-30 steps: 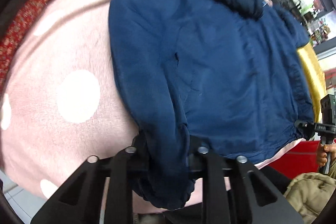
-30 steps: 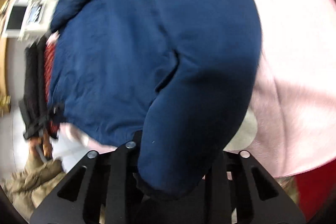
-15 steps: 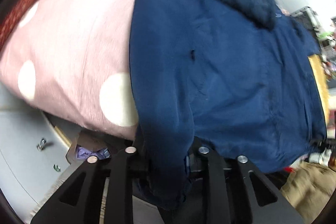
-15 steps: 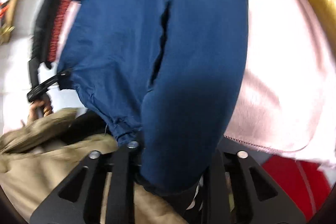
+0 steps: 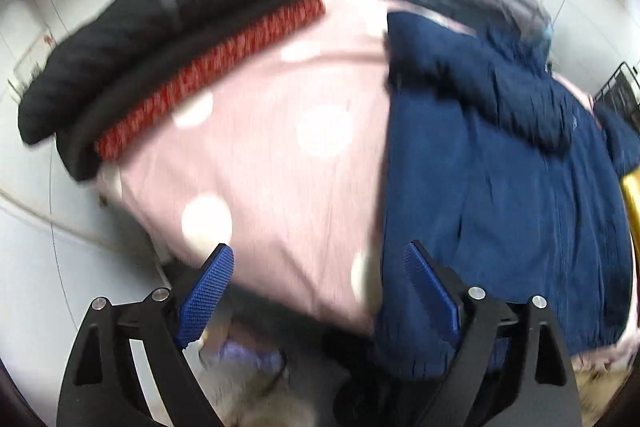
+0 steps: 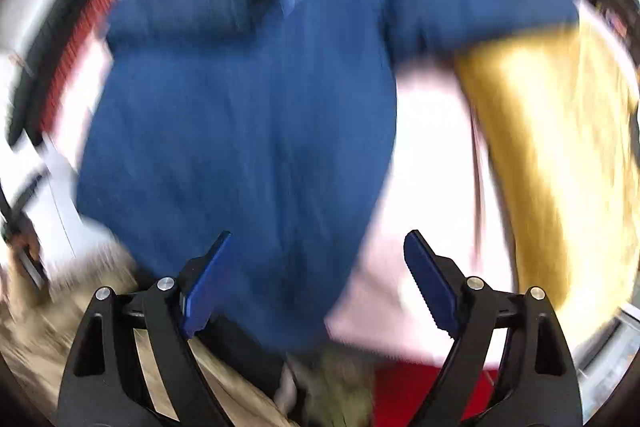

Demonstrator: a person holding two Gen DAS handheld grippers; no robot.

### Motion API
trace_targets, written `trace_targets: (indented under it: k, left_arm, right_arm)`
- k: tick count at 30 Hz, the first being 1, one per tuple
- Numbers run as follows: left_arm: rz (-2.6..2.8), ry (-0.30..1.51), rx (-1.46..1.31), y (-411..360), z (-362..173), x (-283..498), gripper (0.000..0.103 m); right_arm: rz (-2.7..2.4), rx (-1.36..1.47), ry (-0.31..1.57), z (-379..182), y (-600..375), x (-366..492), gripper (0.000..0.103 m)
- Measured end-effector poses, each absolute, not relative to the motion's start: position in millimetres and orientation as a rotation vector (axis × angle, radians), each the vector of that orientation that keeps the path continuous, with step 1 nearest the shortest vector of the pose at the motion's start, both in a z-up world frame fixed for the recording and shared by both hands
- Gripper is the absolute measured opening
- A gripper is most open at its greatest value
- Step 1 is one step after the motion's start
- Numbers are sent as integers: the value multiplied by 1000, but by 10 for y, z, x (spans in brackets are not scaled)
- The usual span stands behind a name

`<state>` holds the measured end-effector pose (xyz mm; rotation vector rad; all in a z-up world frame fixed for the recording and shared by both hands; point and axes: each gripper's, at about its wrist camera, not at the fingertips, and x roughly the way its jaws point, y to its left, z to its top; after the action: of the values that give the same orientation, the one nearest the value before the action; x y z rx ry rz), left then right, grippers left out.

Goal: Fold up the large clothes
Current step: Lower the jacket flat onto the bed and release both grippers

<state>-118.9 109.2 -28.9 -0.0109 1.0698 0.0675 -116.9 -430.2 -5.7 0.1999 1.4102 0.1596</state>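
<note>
At about ten o'clock in the left wrist view a black garment (image 5: 132, 39) and a red patterned cloth (image 5: 208, 75) lie along the far left border of the pink dotted cover (image 5: 260, 147), probably parked there so the middle stays free for folding. The left gripper (image 5: 316, 279) hangs above the cover's near edge with its jaws opening, spread wide and pinching nothing; its right jaw sits just beside the hem corner of the navy jacket (image 5: 500, 195), which reads as a corner just let go. The jacket fills the cover from one to five o'clock, lying spread with its hood bunched at the top. In the right wrist view, blurred, the right gripper (image 6: 316, 275) is likewise opening, jaws wide apart over the jacket's lower hem with cloth below them but none pressed between the pads. The jacket's right sleeve reaches out toward two o'clock, touching or overlapping a mustard-yellow cloth (image 6: 560, 155); which, I cannot tell. Open room lies to the left of the jacket on bare pink cover; on the right the yellow cloth crowds it. The near edge drops away close below both grippers, so a fold would likely go away from it.
</note>
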Motion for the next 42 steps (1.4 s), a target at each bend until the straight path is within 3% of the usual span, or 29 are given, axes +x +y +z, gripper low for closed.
trace_targets:
  k: [3,10,15,17,22,25,31,36,42]
  left_arm:
    - [-5,992,25,804,-341,-960,85]
    - [-122,989,132,-184,-809,-983,85]
    - [-107,1102,107,-154,-1385,-1291,88]
    - [-130,1133,88,-67,-1636,-1356,89]
    - [-113,1131,149,-145,-1589,-1332,92]
    - [-76,1140,186,-210,-1338,-1309,92]
    - [-151,957,238,-521,-668,-1233,97]
    - [-229,930,400,-1178,-713,-871,97]
    - [-384,853,552,-2100,-824,-558,97]
  right_arm:
    - [209,208,1286,-97,-4115,-1079,90]
    - [176,119,1290,-966,-3369,-1433,90]
    - [134,95,1297,-1510,-3339,-1781,91]
    - [138,23,1260,-1621,-3276,-1923,97]
    - [118,-117,1171,-1674,-3124,-2028,98]
    - [148,-58,1204,-1551,-3223,-1978,98]
    - [113,161,1137,-1149,-3803,-1903,98]
    - [90,315,1137,-1124,-4030,-1856,98]
    - [82,280,1112,-1070,-4047,-1991,98]
